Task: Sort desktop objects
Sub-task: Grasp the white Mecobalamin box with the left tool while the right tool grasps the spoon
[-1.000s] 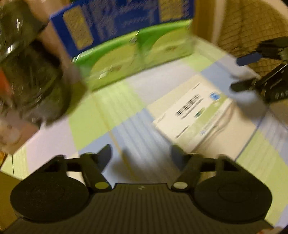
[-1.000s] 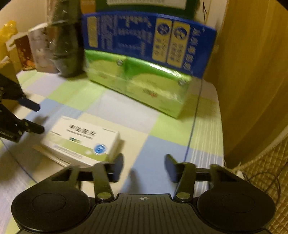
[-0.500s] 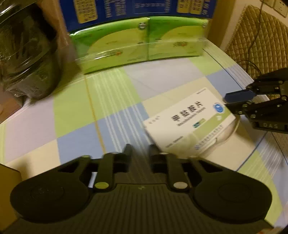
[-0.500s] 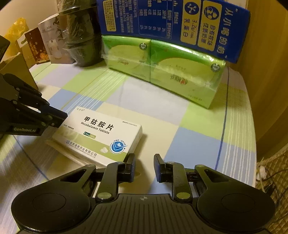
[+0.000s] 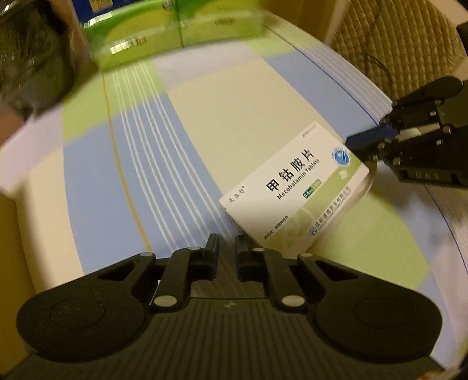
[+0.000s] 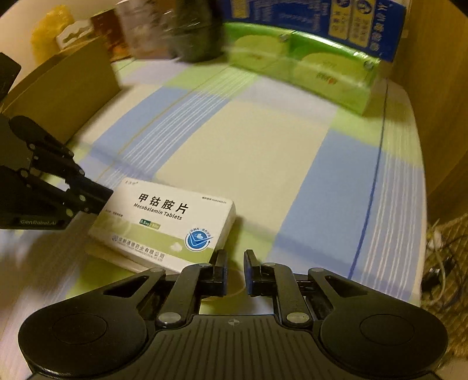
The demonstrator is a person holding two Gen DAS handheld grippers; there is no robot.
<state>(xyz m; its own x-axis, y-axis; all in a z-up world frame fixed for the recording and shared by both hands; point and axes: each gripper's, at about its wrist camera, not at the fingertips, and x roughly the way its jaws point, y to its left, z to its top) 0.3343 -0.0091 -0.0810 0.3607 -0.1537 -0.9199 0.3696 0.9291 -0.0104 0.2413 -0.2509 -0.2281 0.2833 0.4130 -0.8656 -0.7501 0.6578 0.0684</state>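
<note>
A white and green medicine box (image 5: 295, 190) (image 6: 163, 222) lies flat on the checked tablecloth (image 6: 248, 152), on top of a thin pale sheet whose edge shows under it. My left gripper (image 5: 226, 245) is shut with nothing between its fingers, its tips just beside the box's near left corner. In the right wrist view the left gripper (image 6: 99, 195) comes in from the left and sits against that end of the box. My right gripper (image 6: 235, 260) is shut and empty, next to the box's right corner. In the left wrist view the right gripper (image 5: 365, 143) meets the far right end.
Green tissue packs (image 6: 307, 67) and a blue carton (image 6: 321, 20) stand along the back. A dark wrapped stack (image 6: 190, 32) is at the back left, a cardboard box (image 6: 64, 87) at the left edge. Cables (image 6: 438, 263) lie beyond the table's right edge.
Both grippers have shut, from apart to nearly touching. Each has moved in toward the medicine box, which now lies larger and closer between them. The box has not visibly shifted on the cloth.
</note>
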